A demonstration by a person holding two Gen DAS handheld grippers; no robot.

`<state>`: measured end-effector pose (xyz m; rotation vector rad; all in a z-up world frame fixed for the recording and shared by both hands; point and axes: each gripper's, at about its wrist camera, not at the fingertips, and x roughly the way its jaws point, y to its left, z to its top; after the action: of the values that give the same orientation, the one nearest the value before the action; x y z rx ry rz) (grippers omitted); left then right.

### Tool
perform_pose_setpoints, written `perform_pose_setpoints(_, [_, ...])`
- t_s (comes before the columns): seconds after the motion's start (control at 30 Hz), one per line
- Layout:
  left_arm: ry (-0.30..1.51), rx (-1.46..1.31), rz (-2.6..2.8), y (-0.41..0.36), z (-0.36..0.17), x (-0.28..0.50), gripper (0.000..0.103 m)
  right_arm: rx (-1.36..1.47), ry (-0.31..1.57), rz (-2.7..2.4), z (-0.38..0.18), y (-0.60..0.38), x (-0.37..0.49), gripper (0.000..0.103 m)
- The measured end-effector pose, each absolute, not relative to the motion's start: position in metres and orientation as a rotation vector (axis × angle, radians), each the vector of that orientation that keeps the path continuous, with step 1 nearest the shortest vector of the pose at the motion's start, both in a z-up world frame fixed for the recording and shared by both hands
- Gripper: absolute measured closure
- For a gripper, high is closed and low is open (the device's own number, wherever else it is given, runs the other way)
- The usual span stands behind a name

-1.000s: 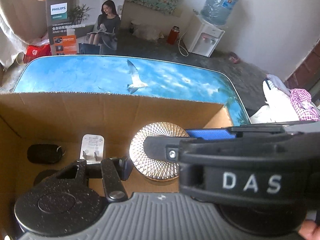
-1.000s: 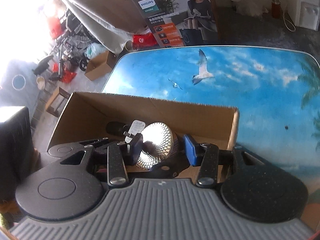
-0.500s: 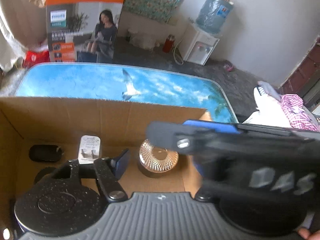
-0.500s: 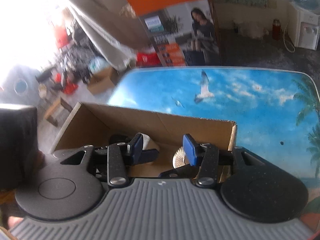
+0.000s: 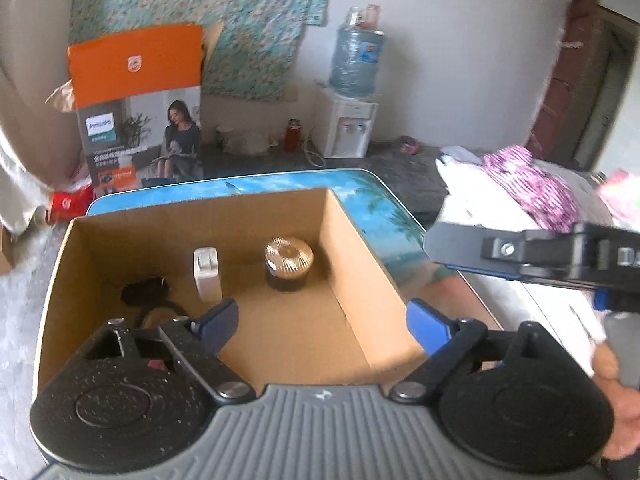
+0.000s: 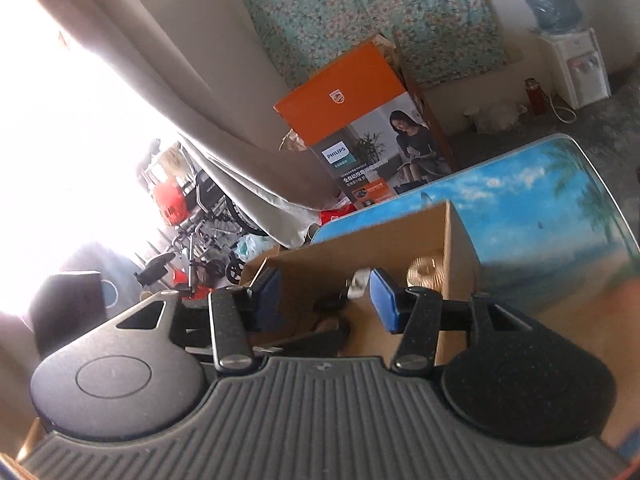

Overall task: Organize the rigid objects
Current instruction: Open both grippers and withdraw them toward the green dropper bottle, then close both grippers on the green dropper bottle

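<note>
An open cardboard box stands on a table with a blue sky print. Inside it sit a jar with a ribbed gold lid, a white charger plug and a small black object. My left gripper hovers above the box's near side, its jaws opening wide with nothing between them. My right gripper is drawn back from the box, its jaws opening and empty; the left wrist view shows it as a black bar at the right. The box, gold lid and plug show beyond it.
An orange and grey Philips carton stands behind the table. A water dispenser is against the far wall. Clothes lie piled at the right. A wheelchair and clutter fill the bright doorway at the left.
The gold-lidded jar was let go and now rests on the box floor. Both grippers have pulled back and up from the box. The left jaws have spread much wider.
</note>
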<state>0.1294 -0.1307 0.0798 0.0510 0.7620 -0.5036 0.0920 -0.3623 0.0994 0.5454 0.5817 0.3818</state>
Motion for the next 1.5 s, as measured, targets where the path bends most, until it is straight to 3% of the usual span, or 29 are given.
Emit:
perform_pose_setpoints(0.43, [0.823,0.114,-0.476,-0.086,0.033,0.055,0.011,0.612,0.691,0.351,0.038,-0.343,0.008,0.052])
perform_pose_setpoints(1.23, [0.733,0.164,-0.325,-0.046,-0.027,0.038,0.013,0.489,0.891,0.503,0.015,-0.247,0.054,0.050])
perform_pose_setpoints(1.5, [0.717,0.149,-0.291,-0.038,-0.044,0.053,0.030,0.307,0.905,0.609,0.012,-0.185,0.082,0.054])
